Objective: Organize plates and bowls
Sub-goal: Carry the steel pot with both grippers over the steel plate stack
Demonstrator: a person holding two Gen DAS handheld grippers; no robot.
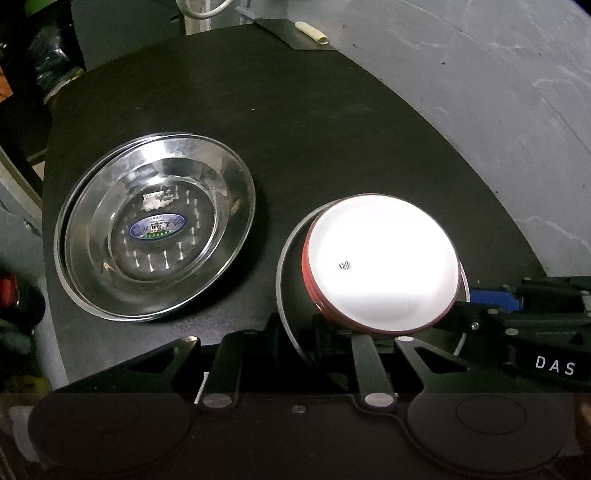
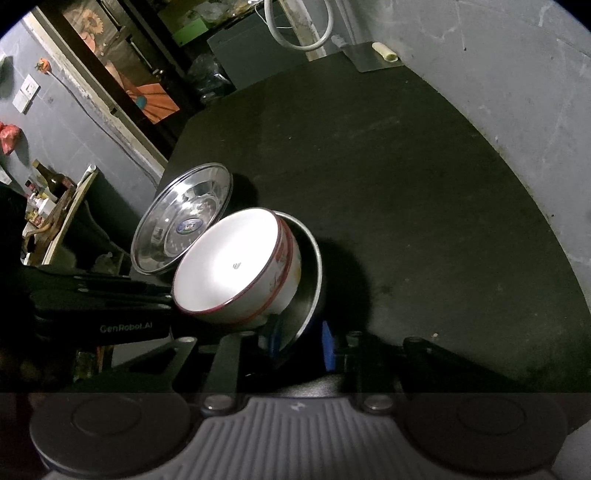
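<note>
1. left gripper (image 1: 314, 332) jaws are clamped on the white bowl (image 1: 380, 262) rim.
2. right gripper (image 2: 301, 341) jaws straddle the steel bowl (image 2: 308, 280) rim; the white bowl sits tilted inside it.
3. farther left, steel plates (image 1: 155, 229) lie stacked on the black table (image 1: 314, 129).

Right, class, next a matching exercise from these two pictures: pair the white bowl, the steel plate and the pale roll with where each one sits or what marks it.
Things:
1. white bowl
2. steel plate
3. pale roll

Descriptions:
A. lies at the far end of the table
B. has a blue sticker in its middle
C. sits tilted inside a steel bowl

Pairs: 1-C, 2-B, 3-A
</note>
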